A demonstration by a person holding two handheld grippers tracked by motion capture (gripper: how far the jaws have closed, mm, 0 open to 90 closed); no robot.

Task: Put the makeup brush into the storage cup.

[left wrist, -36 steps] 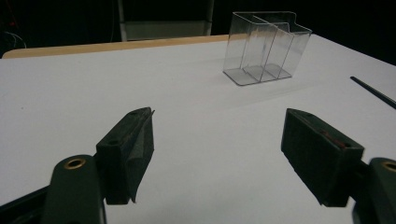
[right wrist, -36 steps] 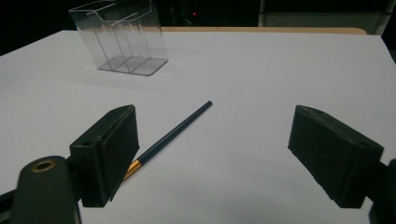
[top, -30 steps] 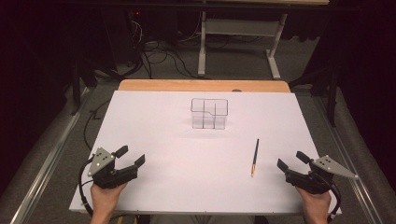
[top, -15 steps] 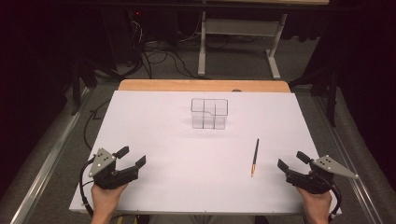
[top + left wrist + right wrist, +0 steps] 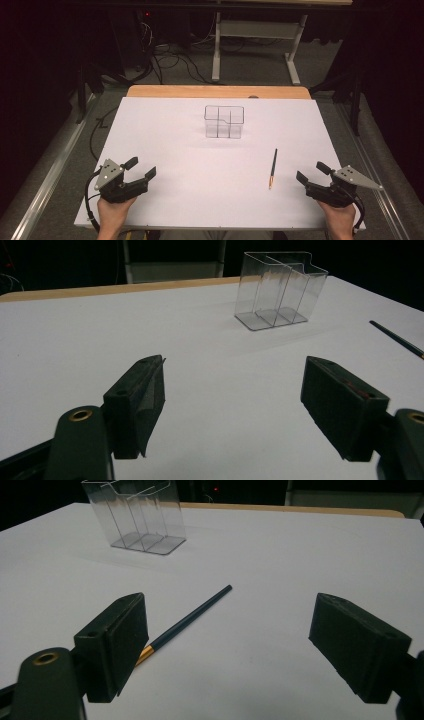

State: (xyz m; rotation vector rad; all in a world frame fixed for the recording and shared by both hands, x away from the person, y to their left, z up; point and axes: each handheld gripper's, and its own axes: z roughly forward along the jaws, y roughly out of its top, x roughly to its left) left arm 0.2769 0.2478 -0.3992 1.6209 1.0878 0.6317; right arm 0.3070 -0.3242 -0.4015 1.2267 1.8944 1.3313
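Note:
A clear plastic organiser (image 5: 224,121) with several compartments stands upright on the white table top (image 5: 175,135), toward the back middle; it stands empty in the left gripper view (image 5: 278,289) and the right gripper view (image 5: 137,515). A dark pencil with a gold band (image 5: 273,168) lies flat to the right of centre, also seen as the pencil (image 5: 187,622) just ahead of my right gripper's left jaw. My left gripper (image 5: 140,168) rests open at the front left, holding nothing. My right gripper (image 5: 312,171) rests open at the front right, a short way right of the pencil.
A bare wooden strip (image 5: 215,91) runs along the table's far edge. Behind it stand a white metal frame (image 5: 255,47) and loose cables (image 5: 170,60) on the grey floor. Metal rails (image 5: 55,170) flank the table's sides.
The left gripper has shifted very slightly; the right gripper, pencil and organiser have stayed where they were.

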